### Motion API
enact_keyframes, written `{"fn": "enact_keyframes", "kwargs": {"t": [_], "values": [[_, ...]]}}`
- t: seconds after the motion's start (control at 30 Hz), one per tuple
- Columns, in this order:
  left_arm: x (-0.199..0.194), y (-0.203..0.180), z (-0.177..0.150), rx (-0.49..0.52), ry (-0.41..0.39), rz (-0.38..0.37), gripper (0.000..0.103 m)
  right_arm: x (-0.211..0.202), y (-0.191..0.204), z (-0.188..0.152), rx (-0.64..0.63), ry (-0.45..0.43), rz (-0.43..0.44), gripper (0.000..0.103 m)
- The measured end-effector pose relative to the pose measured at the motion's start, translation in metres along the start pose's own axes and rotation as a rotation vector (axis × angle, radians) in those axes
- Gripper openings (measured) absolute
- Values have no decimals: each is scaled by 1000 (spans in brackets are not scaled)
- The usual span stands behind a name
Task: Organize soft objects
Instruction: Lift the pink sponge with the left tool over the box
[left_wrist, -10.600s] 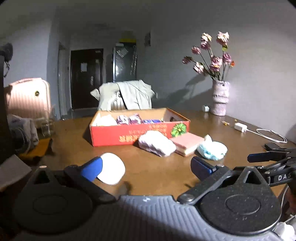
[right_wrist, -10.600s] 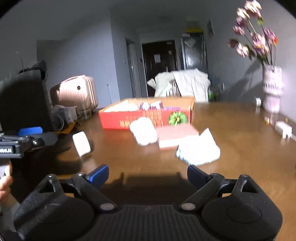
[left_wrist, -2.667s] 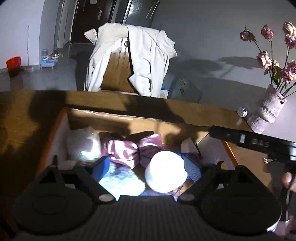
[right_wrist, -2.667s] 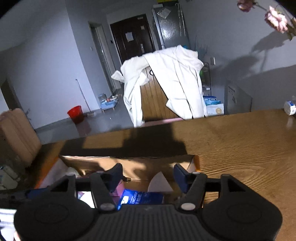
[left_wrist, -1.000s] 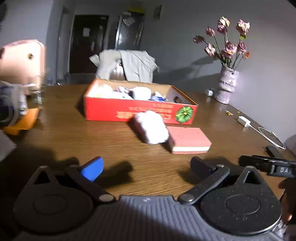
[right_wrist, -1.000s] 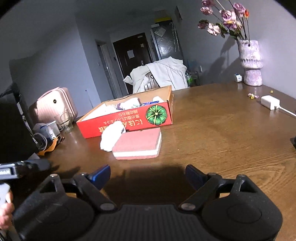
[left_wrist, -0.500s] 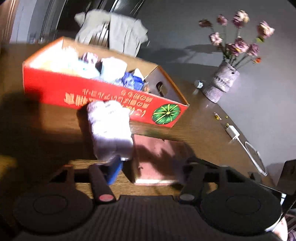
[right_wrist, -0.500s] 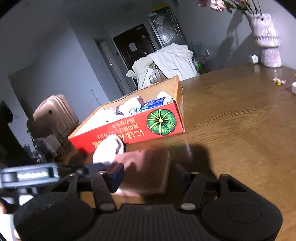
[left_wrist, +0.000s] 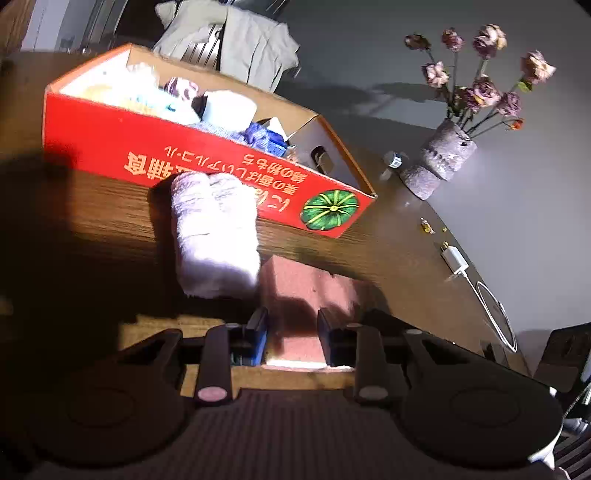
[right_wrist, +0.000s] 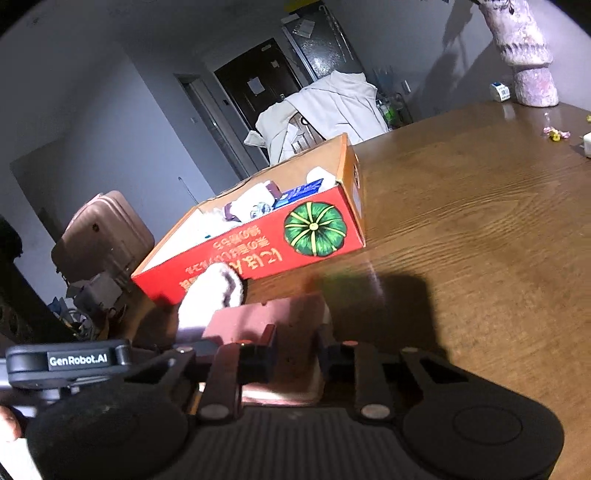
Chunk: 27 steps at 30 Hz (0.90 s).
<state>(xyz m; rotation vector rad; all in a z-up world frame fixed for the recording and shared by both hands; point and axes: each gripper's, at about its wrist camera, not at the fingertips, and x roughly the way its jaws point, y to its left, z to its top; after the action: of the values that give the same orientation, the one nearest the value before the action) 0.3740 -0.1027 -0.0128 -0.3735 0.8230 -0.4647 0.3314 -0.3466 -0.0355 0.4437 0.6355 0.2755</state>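
Note:
A pink sponge block (left_wrist: 306, 288) lies on the wooden table in front of the red cardboard box (left_wrist: 207, 155). My left gripper (left_wrist: 291, 332) is shut on the sponge's near end. My right gripper (right_wrist: 295, 350) is also shut on the pink sponge (right_wrist: 273, 314), from the other side. A rolled white towel (left_wrist: 214, 236) lies beside the sponge, its far end against the box front; it shows in the right wrist view (right_wrist: 210, 295) too. The box (right_wrist: 258, 243) holds several soft items.
A vase of dried flowers (left_wrist: 447, 155) stands at the far right of the table (right_wrist: 480, 240). A white charger with cable (left_wrist: 454, 258) lies near it. A chair draped with a pale jacket (right_wrist: 325, 107) stands behind the table. A pink suitcase (right_wrist: 103, 236) is at left.
Both grippers have moved down to the pink sponge and closed their fingers on it. Half a second ago their fingers were wider around it.

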Motion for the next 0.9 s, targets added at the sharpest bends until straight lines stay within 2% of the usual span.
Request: {"fn": "enact_keyframes", "kwargs": {"t": [0.17, 0.4, 0.6, 0.77, 0.9], "values": [[-26, -15, -9, 37, -26, -10, 30, -27, 10, -7, -9, -40, 2, 22], [-74, -34, -20, 71, -90, -64, 30, -80, 32, -7, -56, -128, 38, 22], [-96, -48, -22, 110, -135, -82, 30, -104, 48, -4, -104, -175, 30, 22], [-101, -53, -1, 118, -166, -98, 30, -107, 56, 16, -141, -196, 35, 22], [-92, -59, 38, 150, -187, -107, 30, -92, 61, 58, -170, -212, 31, 22]]}}
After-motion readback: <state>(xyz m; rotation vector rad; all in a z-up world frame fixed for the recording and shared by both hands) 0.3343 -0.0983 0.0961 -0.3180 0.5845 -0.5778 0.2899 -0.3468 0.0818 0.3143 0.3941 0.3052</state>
